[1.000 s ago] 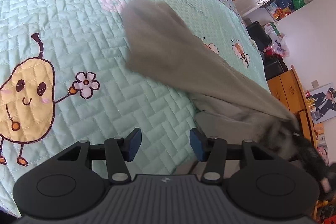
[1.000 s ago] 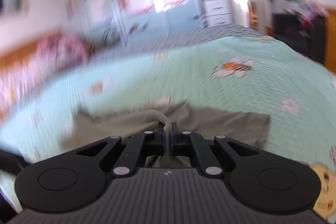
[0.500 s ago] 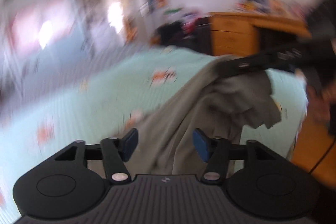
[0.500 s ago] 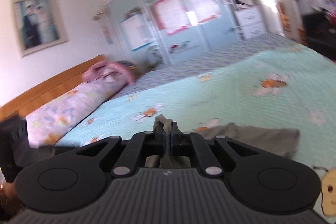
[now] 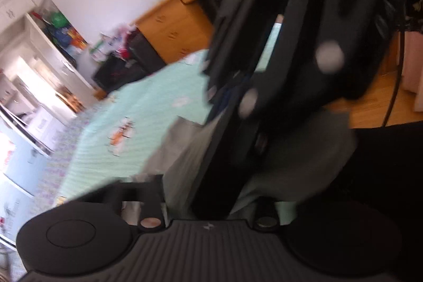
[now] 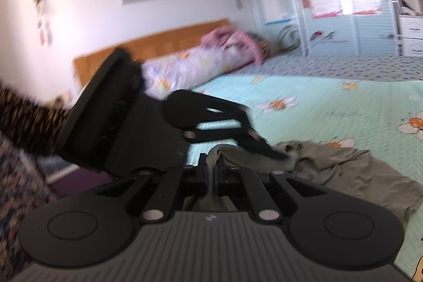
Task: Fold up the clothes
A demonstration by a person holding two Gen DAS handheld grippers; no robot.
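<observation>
An olive-grey garment lies crumpled on the mint quilted bedspread. My right gripper is shut on a bunched edge of it, with cloth squeezed between the pads. My left gripper comes in from the left, and its fingers lie on the cloth just beyond the right fingertips. In the blurred left wrist view the right gripper's black body fills the centre and hides the left fingertips. The left finger arms there stand wide apart. Grey cloth shows behind.
A wooden headboard and a floral pillow roll sit at the bed's far end, with wardrobe doors beyond. A wooden desk and wood floor lie off the bed. A patterned sleeve is at left.
The left gripper has swung across to right beside the right gripper. The right gripper has turned towards the headboard, still shut on the garment, and more cloth now lies on the bed.
</observation>
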